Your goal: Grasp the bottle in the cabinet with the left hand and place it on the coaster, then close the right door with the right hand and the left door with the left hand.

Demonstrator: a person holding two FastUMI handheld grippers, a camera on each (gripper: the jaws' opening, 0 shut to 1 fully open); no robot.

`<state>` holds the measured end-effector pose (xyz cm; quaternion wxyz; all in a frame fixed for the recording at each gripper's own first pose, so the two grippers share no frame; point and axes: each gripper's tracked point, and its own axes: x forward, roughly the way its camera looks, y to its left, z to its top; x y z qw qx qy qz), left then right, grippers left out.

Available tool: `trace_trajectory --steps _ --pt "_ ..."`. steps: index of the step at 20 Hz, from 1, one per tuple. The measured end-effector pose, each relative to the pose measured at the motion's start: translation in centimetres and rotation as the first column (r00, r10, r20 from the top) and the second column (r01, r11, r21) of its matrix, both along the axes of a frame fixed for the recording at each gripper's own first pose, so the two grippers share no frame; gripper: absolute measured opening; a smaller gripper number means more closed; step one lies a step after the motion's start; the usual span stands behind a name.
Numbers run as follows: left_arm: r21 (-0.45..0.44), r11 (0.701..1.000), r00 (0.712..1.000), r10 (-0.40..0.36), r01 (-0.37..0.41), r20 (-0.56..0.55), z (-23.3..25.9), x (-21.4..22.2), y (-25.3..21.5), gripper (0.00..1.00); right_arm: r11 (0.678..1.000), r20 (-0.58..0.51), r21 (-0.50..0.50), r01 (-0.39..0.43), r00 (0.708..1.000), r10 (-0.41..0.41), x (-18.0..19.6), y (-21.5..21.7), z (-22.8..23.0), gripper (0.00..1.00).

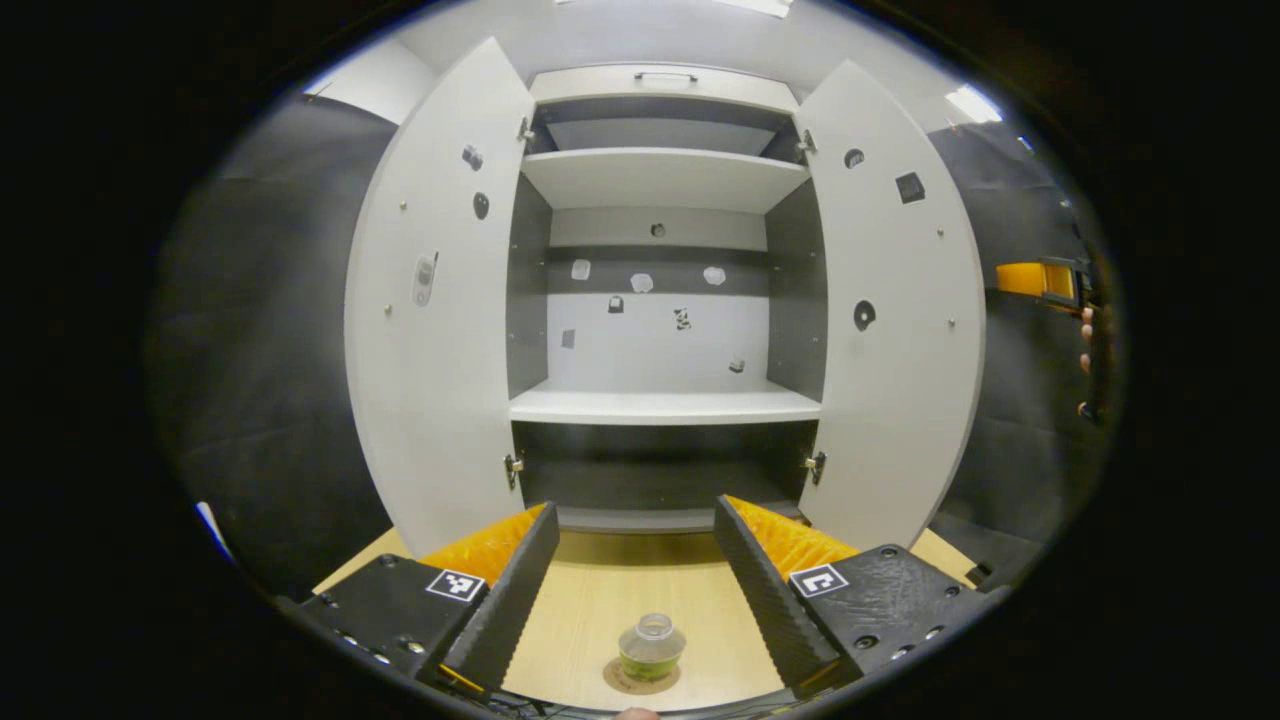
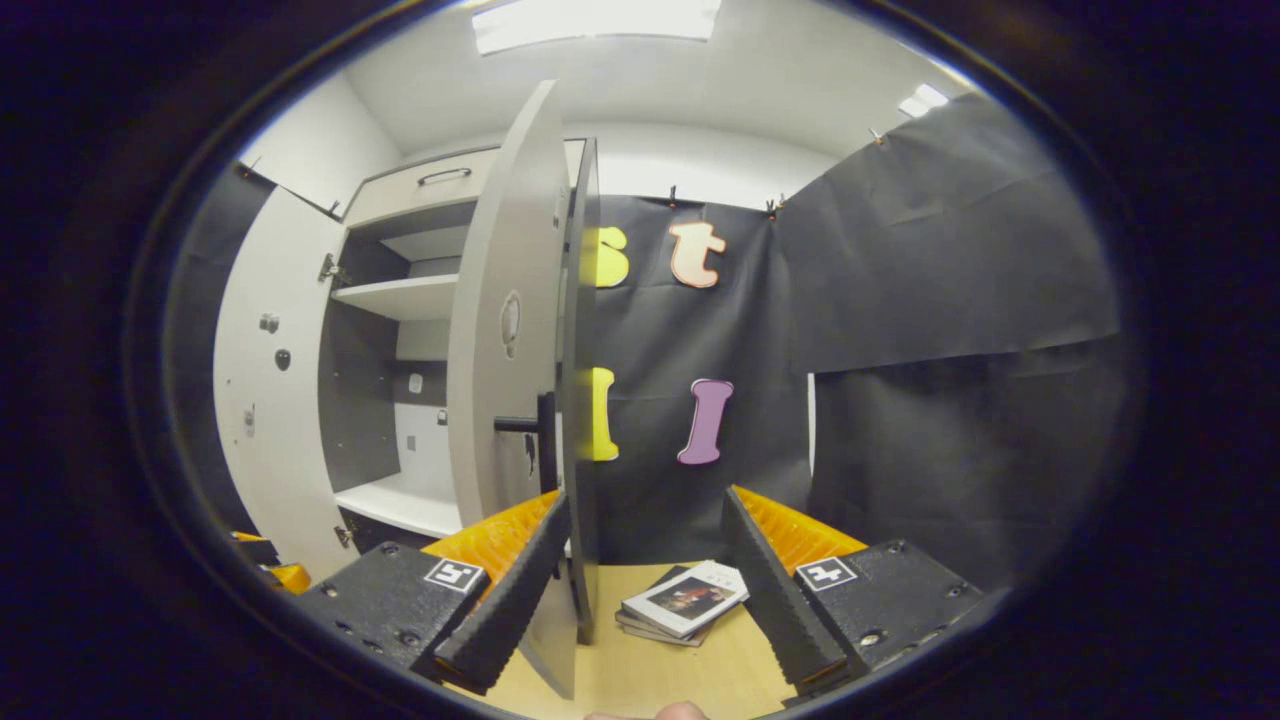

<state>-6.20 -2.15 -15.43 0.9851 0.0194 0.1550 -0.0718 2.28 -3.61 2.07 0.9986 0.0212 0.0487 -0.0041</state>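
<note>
Standing on coaster (image 1: 640, 678): bottle (image 1: 651, 646); both doors swung wide, left gripper (image 1: 637, 580) spread.

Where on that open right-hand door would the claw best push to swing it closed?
On the right door's outer face beside the black handle, coming from the right. The door stands edge-on before the open right claw, and the handle sits far from the hinges.

The small clear bottle (image 1: 651, 646) stands upright on the round coaster (image 1: 640, 680); both cabinet doors (image 1: 437, 300) hang open.
</note>
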Motion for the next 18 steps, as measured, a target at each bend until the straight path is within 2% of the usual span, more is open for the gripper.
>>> trace_trajectory --steps 1,2,6,8,9,10,16,18 --pt "-0.004 1.000 1.000 0.003 -0.003 -0.027 -0.1 -0.2 0.2 0.97 1.000 -0.008 -0.009 -0.003 1.000 0.003 0.5 0.0 -0.1 0.99" --pt "-0.015 1.000 0.999 0.012 -0.012 -0.037 0.2 -0.2 0.4 0.93 1.000 -0.013 -0.014 -0.010 1.000 0.010 1.0 0.3 -0.3 0.99" --pt "-0.032 0.998 0.997 0.057 -0.058 -0.042 1.7 -0.1 2.1 0.98 0.999 -0.038 -0.021 -0.042 0.998 0.042 1.9 1.4 -1.0 0.99" --pt "-0.014 0.996 0.993 0.087 -0.089 -0.074 1.5 -0.3 3.4 0.98 0.998 -0.023 -0.041 -0.039 0.999 0.038 2.3 1.2 -0.7 0.95" --pt "-0.011 0.994 0.992 0.104 -0.105 -0.073 1.7 -0.3 4.0 0.92 0.998 -0.017 -0.045 -0.039 0.999 0.039 2.4 1.3 -0.7 0.93" --pt "-0.006 0.993 0.990 0.118 -0.118 -0.074 1.9 -0.3 4.5 0.98 0.998 -0.017 -0.038 -0.042 0.999 0.041 2.5 1.3 -0.7 0.95" --pt "-0.021 0.987 0.985 0.157 -0.159 -0.078 2.8 -0.2 6.9 0.92 0.995 -0.045 0.004 -0.100 0.994 0.100 2.5 2.2 -0.8 0.92" --pt "-0.016 0.984 0.982 0.174 -0.176 -0.079 2.9 -0.2 7.7 0.95 0.991 -0.051 0.001 -0.134 0.990 0.134 2.4 3.0 -0.8 0.93"
